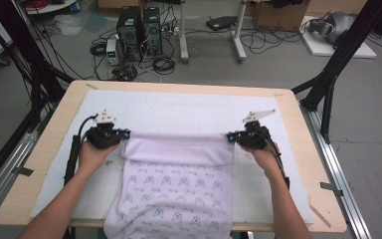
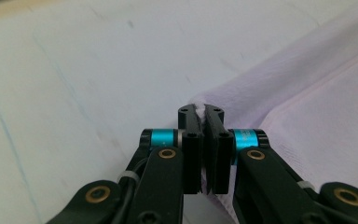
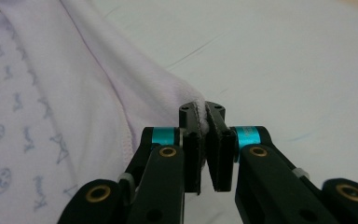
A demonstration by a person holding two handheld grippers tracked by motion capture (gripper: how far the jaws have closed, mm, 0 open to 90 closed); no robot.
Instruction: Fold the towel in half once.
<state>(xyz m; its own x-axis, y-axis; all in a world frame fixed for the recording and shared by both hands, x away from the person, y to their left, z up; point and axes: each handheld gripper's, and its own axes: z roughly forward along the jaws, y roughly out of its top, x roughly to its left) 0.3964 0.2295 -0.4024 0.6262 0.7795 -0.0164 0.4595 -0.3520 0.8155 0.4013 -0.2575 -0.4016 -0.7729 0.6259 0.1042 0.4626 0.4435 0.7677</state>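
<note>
Both of your grippers, the left gripper [image 1: 123,135] and the right gripper [image 1: 231,136], pinch the two corners of the folded-back edge of the lilac printed garment [image 1: 179,184], which lies on the white mat [image 1: 179,107].

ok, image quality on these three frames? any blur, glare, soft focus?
High view: even light, no glare, slightly soft; printed garment readable. Left gripper view: left hand-held gripper sharp, white table cover behind it soft. Right gripper view: right hand-held gripper sharp, the cloth's print at far left blurred, faint shadow under the fold.
</note>
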